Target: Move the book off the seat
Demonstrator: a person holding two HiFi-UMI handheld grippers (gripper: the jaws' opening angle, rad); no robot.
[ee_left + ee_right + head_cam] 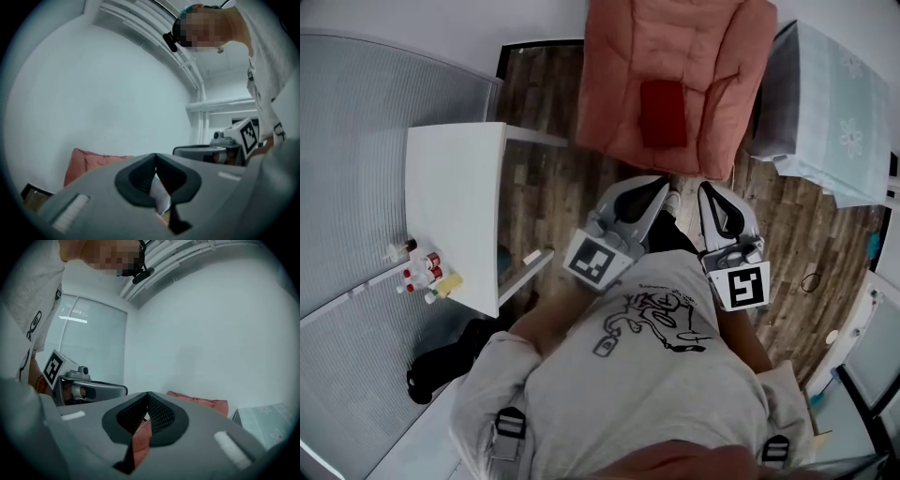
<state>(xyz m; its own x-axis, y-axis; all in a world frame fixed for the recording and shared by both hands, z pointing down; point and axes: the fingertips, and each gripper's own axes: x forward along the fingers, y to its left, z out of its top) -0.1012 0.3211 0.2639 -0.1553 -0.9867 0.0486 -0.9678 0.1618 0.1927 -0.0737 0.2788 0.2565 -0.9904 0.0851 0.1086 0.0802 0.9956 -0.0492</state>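
Lying flat on quilted salmon fabric armchair (675, 66), dark red rectangular book (663, 112), seen only from head view, grey left gripper (659, 187) and right gripper (709, 192) both clenched empty

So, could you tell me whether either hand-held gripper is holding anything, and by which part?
Nothing is held. The left hand-held gripper and the right hand-held gripper are both shut and empty; the book lies untouched on the armchair.

Red book (663, 112) flat on pink armchair seat (722, 89)
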